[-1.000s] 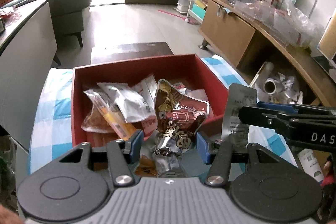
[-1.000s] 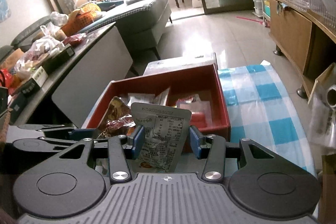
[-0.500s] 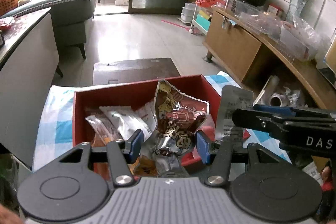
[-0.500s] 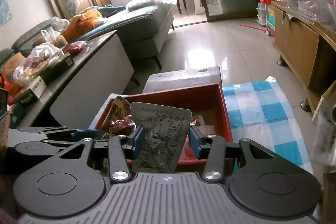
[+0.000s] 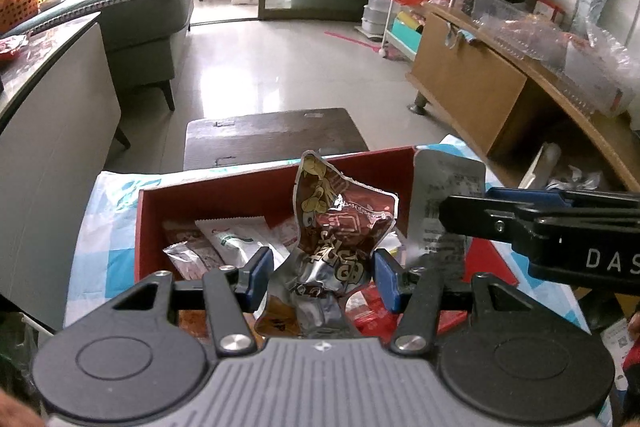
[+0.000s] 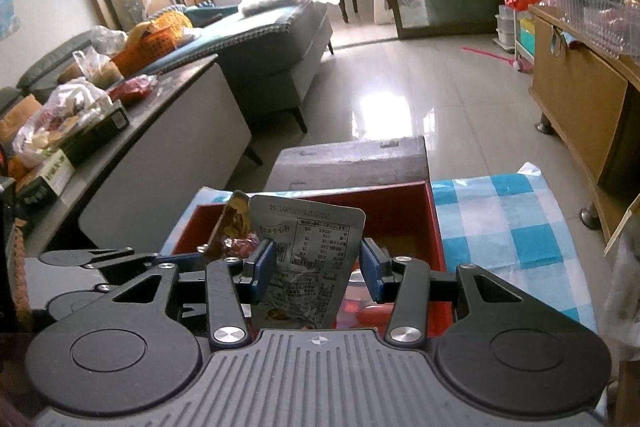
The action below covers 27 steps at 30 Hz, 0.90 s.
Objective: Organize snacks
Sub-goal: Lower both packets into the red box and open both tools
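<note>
1. Closest to me, my left gripper (image 5: 323,279) has its blue pads pressed against the crumpled lower part of a brown snack bag (image 5: 340,239), so the jaws stand partly closed around it; the bag rises upright between them.
2. Just to the right, my right gripper (image 6: 318,269) is clamped on a silver snack pouch (image 6: 312,255), printed back facing me, the pouch standing upright with its top edge above the pads. In the left wrist view that gripper reaches in from the right edge, with the silver pouch beside the brown bag but apart from it.
3. Below and behind both held packets sits a red box (image 5: 224,195); the packets hang over its near half.
4. Inside the box, toward its left wall, lie a white packet (image 5: 236,239) and a dark reddish packet (image 5: 192,259), side by side and overlapping; more red wrappers (image 5: 372,311) show near the front right corner, partly hidden by my fingers.
5. Under the box is a blue-and-white checked cloth (image 6: 508,227), which spreads out to the box's right edge and shows again at its left.
6. Beyond the box's far wall stands a dark low table (image 5: 272,139) on the pale tiled floor (image 5: 288,67).
7. Farther off, a grey sofa (image 5: 148,11) is at the left and a wooden cabinet (image 5: 464,87) runs along the right.
</note>
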Available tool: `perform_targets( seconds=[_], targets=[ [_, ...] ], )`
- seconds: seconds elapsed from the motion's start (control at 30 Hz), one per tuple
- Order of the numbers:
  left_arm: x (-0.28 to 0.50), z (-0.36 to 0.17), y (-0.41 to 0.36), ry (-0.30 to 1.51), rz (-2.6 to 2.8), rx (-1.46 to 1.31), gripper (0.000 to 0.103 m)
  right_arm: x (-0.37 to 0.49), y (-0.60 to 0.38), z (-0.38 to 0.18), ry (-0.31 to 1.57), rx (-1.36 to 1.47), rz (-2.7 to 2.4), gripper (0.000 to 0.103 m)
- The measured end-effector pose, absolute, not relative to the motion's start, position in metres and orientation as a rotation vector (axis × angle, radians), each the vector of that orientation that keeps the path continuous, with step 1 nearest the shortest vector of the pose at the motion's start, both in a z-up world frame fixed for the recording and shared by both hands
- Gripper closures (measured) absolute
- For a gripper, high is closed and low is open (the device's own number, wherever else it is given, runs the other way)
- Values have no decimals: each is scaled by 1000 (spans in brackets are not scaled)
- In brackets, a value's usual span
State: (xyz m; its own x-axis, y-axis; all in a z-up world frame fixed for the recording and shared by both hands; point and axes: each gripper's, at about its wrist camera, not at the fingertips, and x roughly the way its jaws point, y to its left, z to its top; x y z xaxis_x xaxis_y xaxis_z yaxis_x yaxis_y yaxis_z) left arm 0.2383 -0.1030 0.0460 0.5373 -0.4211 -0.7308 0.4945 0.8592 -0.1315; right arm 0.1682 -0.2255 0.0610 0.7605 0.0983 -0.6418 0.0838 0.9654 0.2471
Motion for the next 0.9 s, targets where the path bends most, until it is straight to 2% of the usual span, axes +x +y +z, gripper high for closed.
perform_targets(
  seconds=[0.53, 0.63, 0.77, 0.9],
  targets=[
    [260, 18, -105, 906, -458, 137, 55, 206, -227, 32, 812, 268, -11, 49],
    [261, 17, -102, 902, -434, 142, 54, 208, -226, 28, 827, 263, -15, 46],
    [260, 22, -97, 889, -399, 150, 39, 207, -224, 29, 829, 260, -17, 43],
    [253, 26, -94, 870, -382, 169, 33, 198, -224, 33, 820, 265, -16, 39]
  ],
)
